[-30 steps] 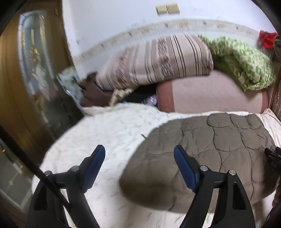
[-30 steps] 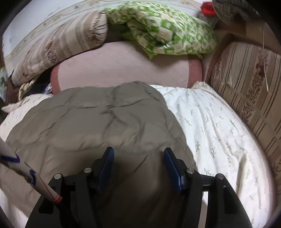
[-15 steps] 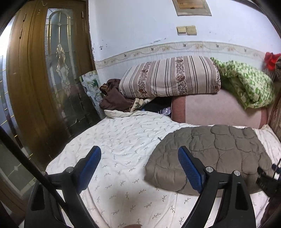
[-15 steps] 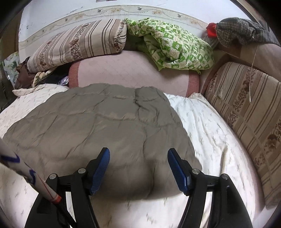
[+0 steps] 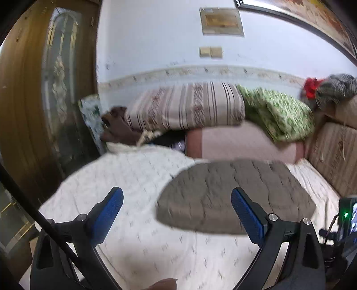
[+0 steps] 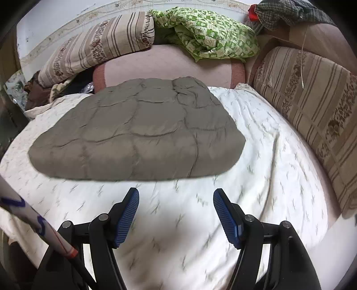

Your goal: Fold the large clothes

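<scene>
Lighting: soft, even indoor daylight; source not visible. Shadows: a faint dark patch on the white bedsheet [image 6: 178, 234] between the gripper arms in the right wrist view. Blur: strong motion smear across the left wrist view; milder at right, sheet print streaked. Distortion: heavy fisheye curvature, dark vignetted corners.

You get no readable text, label, brand or number in either view. Blue marks on white rod [image 6: 26, 212], lower left of right view: illegible. Wall plaque [image 5: 221, 21] in left view: too blurred.
</scene>
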Demonstrator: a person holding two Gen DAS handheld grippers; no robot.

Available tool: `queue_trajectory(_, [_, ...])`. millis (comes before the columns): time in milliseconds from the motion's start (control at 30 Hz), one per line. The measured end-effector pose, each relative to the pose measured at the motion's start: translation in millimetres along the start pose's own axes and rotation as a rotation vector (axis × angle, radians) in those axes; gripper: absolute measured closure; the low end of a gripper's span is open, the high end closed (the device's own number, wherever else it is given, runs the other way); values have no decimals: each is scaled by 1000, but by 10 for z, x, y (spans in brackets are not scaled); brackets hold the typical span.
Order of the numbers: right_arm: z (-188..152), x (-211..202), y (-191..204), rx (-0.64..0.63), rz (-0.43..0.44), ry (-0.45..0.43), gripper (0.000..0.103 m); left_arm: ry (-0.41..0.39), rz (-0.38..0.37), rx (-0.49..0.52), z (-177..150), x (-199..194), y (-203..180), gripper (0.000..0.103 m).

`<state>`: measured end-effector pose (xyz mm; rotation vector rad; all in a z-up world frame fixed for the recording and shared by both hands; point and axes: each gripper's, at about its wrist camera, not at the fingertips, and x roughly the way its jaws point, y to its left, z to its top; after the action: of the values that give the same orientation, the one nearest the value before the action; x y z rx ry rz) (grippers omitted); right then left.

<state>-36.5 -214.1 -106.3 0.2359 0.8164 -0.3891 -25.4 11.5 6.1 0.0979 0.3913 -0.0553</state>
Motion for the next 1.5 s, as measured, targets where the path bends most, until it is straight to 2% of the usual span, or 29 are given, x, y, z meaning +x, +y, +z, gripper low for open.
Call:
queue_trajectory(200, [-210, -357, 134, -44, -29, -35, 26, 106, 17, 35, -257, 57, -96, 6])
queue_trajectory(333, [-289, -469, 193, -63, -44, -33, 26, 189, -29, 0, -375, 102, -43, 6])
queue_trajectory(733, [-401, -784, 185, -49, -88, -49, 26, 226, -43, 28, -530, -61, -56, 6])
queue_trajectory(1033, [-556, -951, 183, -41, -102, -55, 23, 348, -72, -5, -658, 27, -26, 6])
queue_trajectory(1233, [-609, -1116, 188, -42, -107, -72, 22, 327, -56, -10, -610, -151, 11, 6])
queue_trajectory(1367, [-612, -1209, 206, -50, -114, -85, 22, 276, -17, 45, -550, -363, -32, 6])
queue_trajectory(1500, [-612, -1272, 233, -55, -120, -102, 21, 268, -35, 82, -559, -445, -94, 6])
